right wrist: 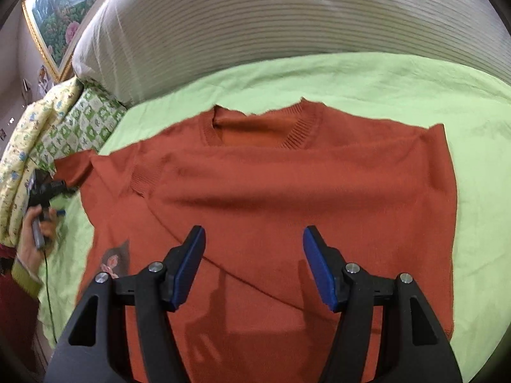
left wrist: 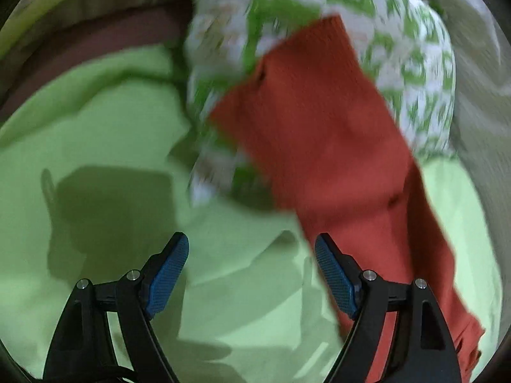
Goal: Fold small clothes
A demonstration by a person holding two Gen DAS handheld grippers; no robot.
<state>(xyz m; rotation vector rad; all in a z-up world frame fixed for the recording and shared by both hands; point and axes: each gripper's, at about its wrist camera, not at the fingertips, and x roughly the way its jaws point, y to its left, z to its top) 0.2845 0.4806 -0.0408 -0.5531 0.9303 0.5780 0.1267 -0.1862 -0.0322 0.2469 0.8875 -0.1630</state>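
Observation:
A rust-orange knit sweater [right wrist: 287, 191] lies flat on the light green bedsheet [right wrist: 351, 89], neck hole away from me, its right sleeve folded across the body. My right gripper [right wrist: 252, 239] hovers open and empty above the sweater's lower middle. In the left wrist view the sweater's left sleeve [left wrist: 335, 146] stretches out to the right of my left gripper [left wrist: 250, 245], which is open and empty over the sheet [left wrist: 95, 121]. The left gripper also shows in the right wrist view [right wrist: 48, 191], held in a hand at the sleeve's end.
A green-and-white patterned quilt [left wrist: 287, 25] is bunched behind the sleeve; it also shows at the left in the right wrist view [right wrist: 80, 121]. A striped grey-white pillow [right wrist: 255, 25] lies beyond the sweater. A framed picture [right wrist: 54, 12] hangs at the far left.

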